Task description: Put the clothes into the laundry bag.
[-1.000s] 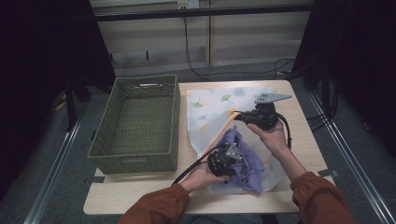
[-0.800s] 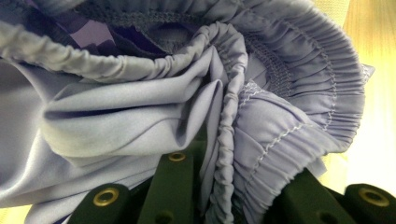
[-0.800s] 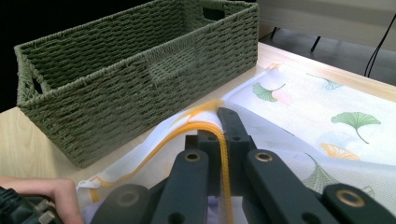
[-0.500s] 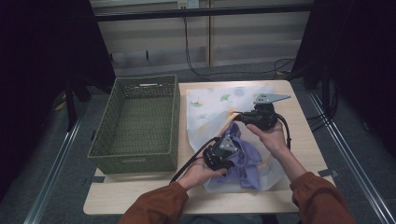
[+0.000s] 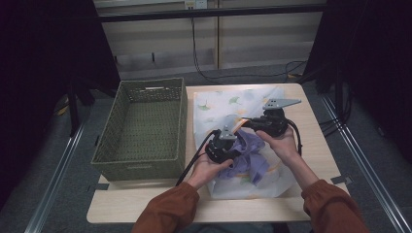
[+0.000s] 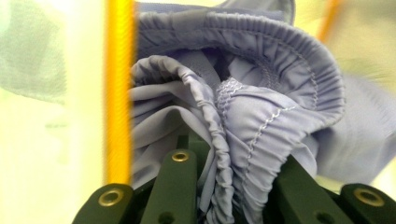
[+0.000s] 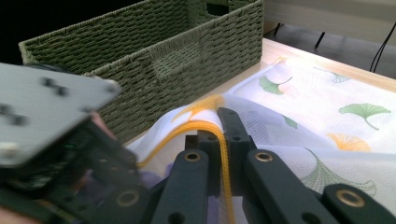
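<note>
A white mesh bag [image 5: 232,104] printed with ginkgo leaves lies on the table, edged with an orange cord [image 7: 187,128]. My right gripper [image 5: 247,124] is shut on that orange cord [image 5: 237,127] and holds the bag's edge lifted; its jaws [image 7: 219,135] pinch the cord between them. My left gripper [image 5: 232,147] is shut on a bunched purple garment [image 5: 253,151] just below the lifted edge. In the left gripper view the purple garment [image 6: 261,107] with its gathered elastic hem bulges between the jaws, and the orange cord [image 6: 119,88] runs upright at the left.
A green woven basket [image 5: 145,127] stands on the table's left half, close beside the bag; its wall [image 7: 154,51] rises just beyond my right gripper. The other hand's gripper [image 7: 60,140] blocks the lower left of the right gripper view.
My left gripper has carried the purple garment away from the table's near edge and a little up, toward the right gripper. The right gripper has stayed in place on the cord.
</note>
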`<state>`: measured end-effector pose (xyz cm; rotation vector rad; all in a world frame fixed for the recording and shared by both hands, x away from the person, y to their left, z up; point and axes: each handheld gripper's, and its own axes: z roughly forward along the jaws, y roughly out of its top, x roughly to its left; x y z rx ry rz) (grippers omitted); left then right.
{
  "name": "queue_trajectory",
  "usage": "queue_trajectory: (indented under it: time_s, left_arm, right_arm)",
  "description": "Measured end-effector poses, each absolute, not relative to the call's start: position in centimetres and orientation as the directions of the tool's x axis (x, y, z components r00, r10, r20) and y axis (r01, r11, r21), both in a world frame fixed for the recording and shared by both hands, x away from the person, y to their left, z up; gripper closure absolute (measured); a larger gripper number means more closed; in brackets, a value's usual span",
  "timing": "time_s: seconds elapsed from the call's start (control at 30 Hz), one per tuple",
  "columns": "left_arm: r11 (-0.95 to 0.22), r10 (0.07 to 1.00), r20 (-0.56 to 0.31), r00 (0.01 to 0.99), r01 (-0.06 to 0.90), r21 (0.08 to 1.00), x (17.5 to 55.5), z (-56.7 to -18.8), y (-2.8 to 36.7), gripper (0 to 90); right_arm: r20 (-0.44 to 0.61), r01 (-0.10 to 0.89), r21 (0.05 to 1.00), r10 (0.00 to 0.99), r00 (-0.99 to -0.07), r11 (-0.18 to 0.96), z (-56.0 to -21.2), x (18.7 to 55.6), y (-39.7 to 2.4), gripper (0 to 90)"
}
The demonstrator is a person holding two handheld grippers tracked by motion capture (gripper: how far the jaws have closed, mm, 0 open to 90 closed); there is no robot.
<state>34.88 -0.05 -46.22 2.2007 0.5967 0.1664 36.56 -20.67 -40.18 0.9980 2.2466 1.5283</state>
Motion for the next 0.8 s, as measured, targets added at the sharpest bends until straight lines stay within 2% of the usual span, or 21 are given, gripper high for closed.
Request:
queue_trajectory:
  time_s: [0.07,0.23,0.43,0.57,0.63,0.8]
  left_arm:
    - [-0.533,0.478,-0.107,0.872,0.384,0.754,35.1,-47.0,0.1,81.0]
    - [-0.574,0.470,-0.074,0.880,0.368,0.731,34.7,-47.9,0.1,78.8]
    - [-0.613,0.435,-0.081,0.897,0.361,0.702,34.7,-48.2,0.0,70.6]
    - [-0.602,0.442,-0.090,0.892,0.370,0.708,34.6,-47.5,0.5,57.7]
    - [-0.575,0.456,-0.099,0.884,0.378,0.725,34.3,-47.1,0.8,44.4]
    - [-0.569,0.419,-0.083,0.904,0.333,0.752,33.4,-45.2,2.0,36.4]
  right_arm:
    - [0.165,0.399,0.889,0.655,-0.737,0.224,-40.2,36.5,-20.7,89.3]
    - [0.162,0.408,0.880,0.654,-0.739,0.244,-40.7,36.5,-20.5,89.3]
    - [0.160,0.411,0.875,0.650,-0.743,0.255,-40.9,36.5,-20.2,89.2]
    - [0.164,0.416,0.873,0.651,-0.742,0.254,-41.0,36.5,-20.3,89.3]
    - [0.174,0.423,0.872,0.652,-0.738,0.246,-41.1,36.5,-20.4,89.3]
    - [0.176,0.426,0.870,0.649,-0.740,0.250,-41.3,36.5,-20.3,89.3]
